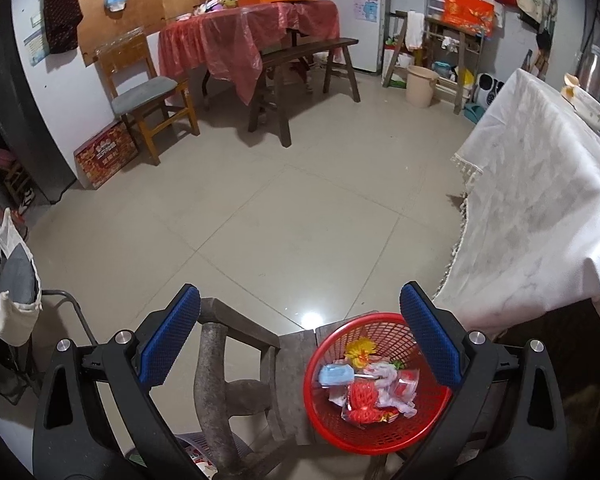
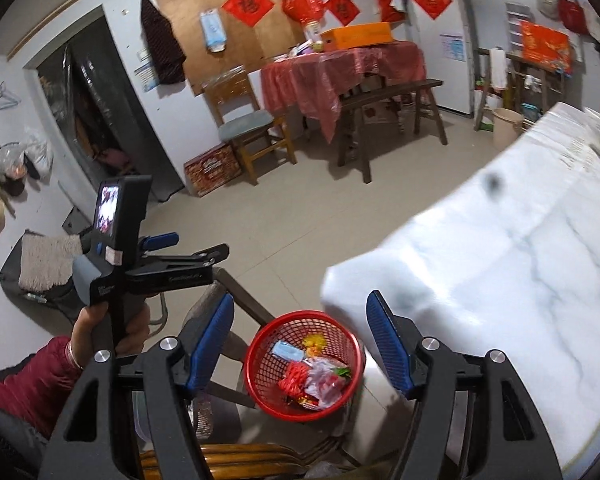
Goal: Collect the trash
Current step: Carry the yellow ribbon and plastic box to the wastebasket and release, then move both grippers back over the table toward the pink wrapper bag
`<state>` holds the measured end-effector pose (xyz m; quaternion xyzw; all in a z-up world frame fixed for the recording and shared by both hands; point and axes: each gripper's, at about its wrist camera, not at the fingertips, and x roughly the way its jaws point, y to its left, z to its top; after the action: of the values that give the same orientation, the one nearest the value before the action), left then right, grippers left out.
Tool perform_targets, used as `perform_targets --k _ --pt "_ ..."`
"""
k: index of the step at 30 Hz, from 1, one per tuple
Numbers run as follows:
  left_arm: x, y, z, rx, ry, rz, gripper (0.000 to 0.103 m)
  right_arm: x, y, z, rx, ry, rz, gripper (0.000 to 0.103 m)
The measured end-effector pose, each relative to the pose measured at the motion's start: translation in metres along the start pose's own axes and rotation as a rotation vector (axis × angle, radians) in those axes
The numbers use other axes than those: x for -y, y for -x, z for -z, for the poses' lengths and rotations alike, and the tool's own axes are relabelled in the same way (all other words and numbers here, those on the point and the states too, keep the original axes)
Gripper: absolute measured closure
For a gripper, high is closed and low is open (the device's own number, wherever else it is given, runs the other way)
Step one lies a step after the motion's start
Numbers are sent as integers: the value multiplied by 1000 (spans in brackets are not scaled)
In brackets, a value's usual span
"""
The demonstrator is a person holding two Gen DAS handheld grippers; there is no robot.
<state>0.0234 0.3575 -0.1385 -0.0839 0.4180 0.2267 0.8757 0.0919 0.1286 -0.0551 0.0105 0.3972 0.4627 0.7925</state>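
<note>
A red mesh basket (image 1: 384, 436) sits on a dark wooden stool (image 1: 292, 360) beside the table. It holds trash: a blue face mask (image 1: 336, 374), a yellow wrapper (image 1: 360, 349), red netting (image 1: 362, 398) and clear plastic wrappers (image 1: 396, 392). My left gripper (image 1: 300, 340) is open and empty above the stool and basket. In the right wrist view the same basket (image 2: 260, 364) lies between the fingers of my right gripper (image 2: 300, 344), which is open and empty above it. The left gripper (image 2: 156, 256) shows there at the left, held in a hand.
A table with a white cloth (image 1: 540, 216) stands to the right, with a bowl (image 1: 588, 106) on it. Across the tiled floor stand a red-covered table (image 1: 252, 36), a bench (image 1: 304, 60), a wooden chair (image 1: 148, 92) and a beige bucket (image 1: 420, 84). A chair back (image 2: 228, 460) lies below.
</note>
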Motion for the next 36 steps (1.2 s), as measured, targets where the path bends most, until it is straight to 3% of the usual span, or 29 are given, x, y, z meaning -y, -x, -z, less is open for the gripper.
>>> perform_targets --k 7,25,36 --pt "23 18 -2 35 -48 28 7 26 30 6 64 -40 36 35" --pt "130 106 0 264 -288 72 7 95 122 27 256 -172 136 29" --pt "210 124 -5 281 -360 186 7 167 183 60 365 -307 246 25"
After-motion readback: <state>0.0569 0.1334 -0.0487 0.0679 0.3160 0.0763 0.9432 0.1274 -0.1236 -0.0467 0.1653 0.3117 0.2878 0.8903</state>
